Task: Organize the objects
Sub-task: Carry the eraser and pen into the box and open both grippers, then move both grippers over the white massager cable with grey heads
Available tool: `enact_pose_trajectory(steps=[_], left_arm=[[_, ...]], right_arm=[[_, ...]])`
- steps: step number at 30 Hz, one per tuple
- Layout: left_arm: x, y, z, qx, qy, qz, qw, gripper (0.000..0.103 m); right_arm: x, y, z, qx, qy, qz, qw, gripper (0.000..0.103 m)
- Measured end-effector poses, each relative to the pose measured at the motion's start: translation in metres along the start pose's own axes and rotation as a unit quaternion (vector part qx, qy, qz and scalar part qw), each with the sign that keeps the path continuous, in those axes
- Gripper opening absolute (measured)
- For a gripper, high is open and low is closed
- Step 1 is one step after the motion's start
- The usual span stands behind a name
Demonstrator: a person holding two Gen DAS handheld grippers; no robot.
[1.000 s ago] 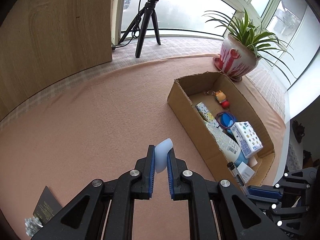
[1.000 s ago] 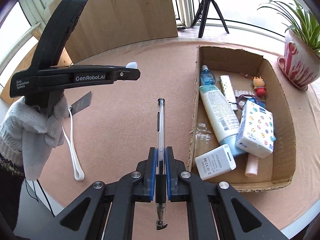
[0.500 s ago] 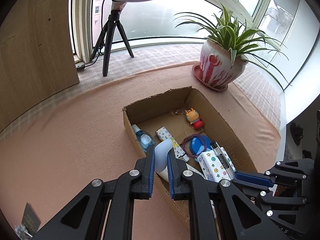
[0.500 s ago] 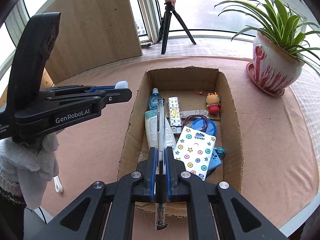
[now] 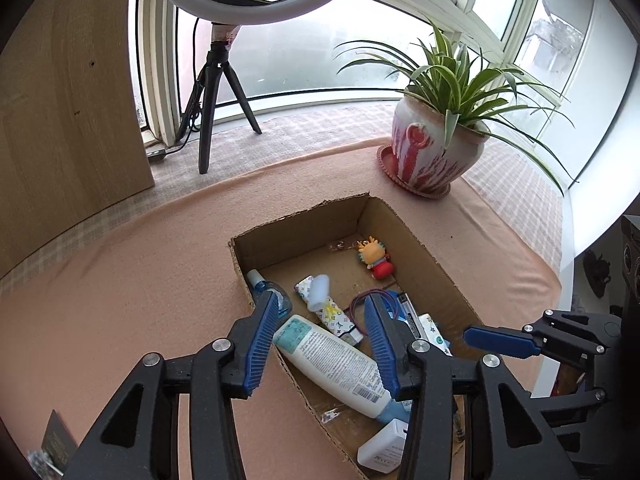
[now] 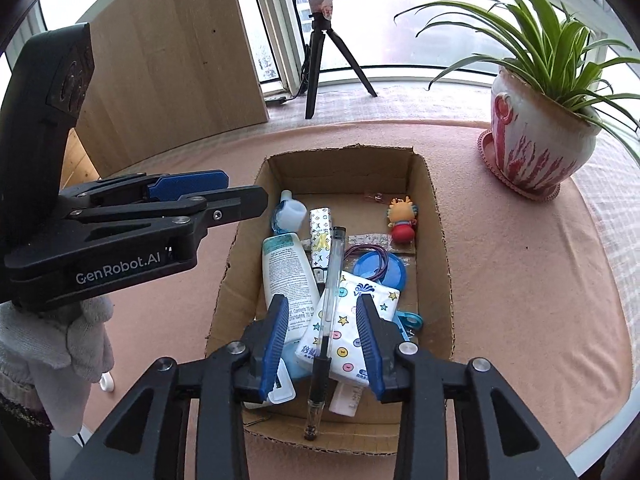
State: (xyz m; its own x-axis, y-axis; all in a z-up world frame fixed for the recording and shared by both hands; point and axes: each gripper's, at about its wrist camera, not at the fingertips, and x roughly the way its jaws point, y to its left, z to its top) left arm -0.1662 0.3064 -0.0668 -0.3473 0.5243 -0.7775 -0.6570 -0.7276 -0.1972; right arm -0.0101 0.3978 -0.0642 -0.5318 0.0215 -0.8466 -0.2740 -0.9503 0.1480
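A: Cardboard box [image 6: 434, 216], item one. Location?

B: On the pink surface [image 6: 520, 280], toward its window edge, near the potted plant [image 6: 536, 136]. Contents: lotion bottle [image 6: 286, 272], tissue pack [image 6: 352, 320], blue bottle [image 5: 276, 294], patterned tube [image 6: 322, 236], toy figure [image 6: 402, 222], blue disc [image 6: 380, 270].

A: Pen [image 6: 330, 300]?

B: Between the pads of the right tool [image 6: 322, 338], neither pad pressing it. Jaws have just been opening; they stand partly apart. Long axis runs straight ahead along the tool, tip toward the box's far wall, lying over the tissue pack.

A: Pale blue cap [image 5: 320, 290]?

B: Ahead of the left tool [image 5: 320, 332], on the patterned tube, no longer gripped. That tool's jaws have also just been opening, nothing between them.

A: Which hand is nearer the box?

B: Both hang over its near end; left over its left wall. Next, likely, both withdraw.
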Motion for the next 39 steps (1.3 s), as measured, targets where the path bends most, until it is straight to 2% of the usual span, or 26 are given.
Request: enact_pose_trajectory(steps=[7,11,15,18,21,25,31,36,39], left_arm=[[-0.027,0.032,-0.021,-0.051,-0.010,0.010,0.9986,0.048],[-0.055,0.065,-0.052,-0.088,-0.016,0.051,0.9947,0.048],[-0.087,0.108,-0.097,-0.145,-0.019,0.084,0.9856,0.048],[-0.111,0.143,-0.134,-0.194,-0.021,0.119,0.9737,0.048],[-0.134,0.176,-0.171,-0.251,-0.028,0.142,0.9571,0.048],[-0.153,0.211,-0.219,-0.307,-0.027,0.162,0.9374,0.048],[-0.152,0.242,-0.268,-0.377,-0.029,0.155,0.9128,0.048],[-0.138,0.246,-0.287,-0.408,-0.046,0.131,0.9025,0.047],[-0.132,0.245,-0.296,-0.426,-0.058,0.124,0.8944,0.040]], right_arm=[[-0.007,0.015,0.000,0.005,-0.009,0.021,1.000,0.032],[-0.005,0.040,0.002,-0.009,-0.007,0.050,0.999,0.032],[0.006,0.078,0.003,-0.042,0.006,0.086,0.995,0.032],[0.019,0.112,0.003,-0.070,0.022,0.111,0.991,0.032],[0.033,0.150,0.002,-0.099,0.043,0.142,0.984,0.032],[0.054,0.199,0.000,-0.133,0.077,0.184,0.971,0.032],[0.101,0.268,-0.004,-0.160,0.142,0.234,0.948,0.032],[0.140,0.306,-0.010,-0.167,0.198,0.253,0.932,0.032],[0.158,0.324,-0.012,-0.181,0.220,0.246,0.926,0.032]])
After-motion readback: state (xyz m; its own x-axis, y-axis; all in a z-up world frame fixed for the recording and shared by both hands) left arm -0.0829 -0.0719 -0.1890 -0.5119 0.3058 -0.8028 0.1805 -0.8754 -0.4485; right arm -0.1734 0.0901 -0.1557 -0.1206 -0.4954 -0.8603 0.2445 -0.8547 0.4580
